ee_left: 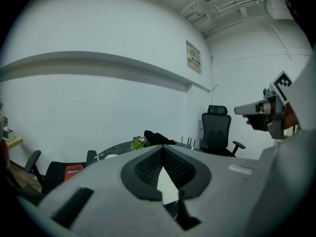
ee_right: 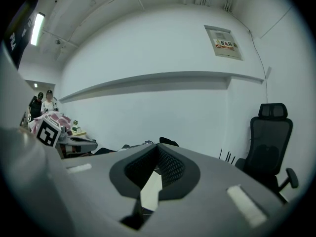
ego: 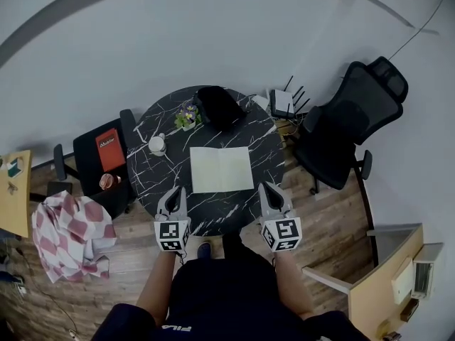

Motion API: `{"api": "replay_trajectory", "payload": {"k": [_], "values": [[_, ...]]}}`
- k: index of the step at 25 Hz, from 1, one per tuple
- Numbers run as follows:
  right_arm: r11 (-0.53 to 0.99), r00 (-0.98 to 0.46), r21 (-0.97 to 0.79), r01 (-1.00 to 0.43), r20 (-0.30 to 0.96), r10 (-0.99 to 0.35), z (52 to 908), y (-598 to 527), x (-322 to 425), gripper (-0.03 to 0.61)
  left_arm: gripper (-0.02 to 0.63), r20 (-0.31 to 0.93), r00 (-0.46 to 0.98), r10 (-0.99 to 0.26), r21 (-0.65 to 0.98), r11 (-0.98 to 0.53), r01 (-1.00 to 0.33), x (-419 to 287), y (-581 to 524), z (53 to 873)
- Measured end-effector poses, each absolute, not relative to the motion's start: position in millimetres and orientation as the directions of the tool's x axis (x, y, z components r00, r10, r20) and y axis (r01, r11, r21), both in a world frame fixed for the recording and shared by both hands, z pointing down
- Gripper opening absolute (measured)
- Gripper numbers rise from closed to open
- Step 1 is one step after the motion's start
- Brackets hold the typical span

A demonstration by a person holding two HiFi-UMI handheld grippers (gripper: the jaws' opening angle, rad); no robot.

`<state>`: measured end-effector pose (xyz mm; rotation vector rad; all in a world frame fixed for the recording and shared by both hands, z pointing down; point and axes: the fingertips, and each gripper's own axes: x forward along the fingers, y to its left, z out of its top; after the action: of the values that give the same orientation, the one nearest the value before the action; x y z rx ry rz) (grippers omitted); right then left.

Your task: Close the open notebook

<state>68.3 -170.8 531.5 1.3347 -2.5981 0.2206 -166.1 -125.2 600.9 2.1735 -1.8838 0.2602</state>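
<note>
The open notebook (ego: pixel 221 169) lies flat with pale blank pages in the middle of the round black marble table (ego: pixel 153 183). My left gripper (ego: pixel 173 195) hovers over the table's near edge, just left of the notebook's near-left corner. My right gripper (ego: pixel 273 192) is level with it, just right of the near-right corner. Both are shut with nothing held, their jaws meeting at the tips. A sliver of the notebook (ee_left: pixel 166 184) shows under the left gripper (ee_left: pixel 162 148), and the notebook (ee_right: pixel 150 189) shows the same way under the right gripper (ee_right: pixel 157 145).
At the back of the table are a white cup (ego: pixel 157 145), a small flowering plant (ego: pixel 188 115) and a black bag (ego: pixel 219 106). A black office chair (ego: pixel 348 126) stands to the right. On the left are a dark chair holding a red book (ego: pixel 109 150) and a checkered cloth (ego: pixel 67 233).
</note>
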Motion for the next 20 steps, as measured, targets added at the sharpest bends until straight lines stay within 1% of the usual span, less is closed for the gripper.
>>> {"api": "replay_trajectory", "payload": {"k": [5, 10, 20], "values": [[0.586, -0.573, -0.036, -0.809, 0.266, -0.775, 536, -173, 70, 0.009, 0.004, 0.370, 0.143, -0.918, 0.103, -0.112, -0.988, -170, -136, 634], [0.588, -0.575, -0.034, -0.808, 0.263, -0.775, 535, -177, 72, 0.009, 0.004, 0.459, 0.109, -0.881, 0.096, -0.073, -0.993, -179, -149, 672], [0.607, -0.589, -0.026, -0.794, 0.281, -0.758, 543, -182, 69, 0.009, 0.003, 0.651, 0.074, -0.755, 0.131, 0.015, -0.991, -188, -162, 764]]}}
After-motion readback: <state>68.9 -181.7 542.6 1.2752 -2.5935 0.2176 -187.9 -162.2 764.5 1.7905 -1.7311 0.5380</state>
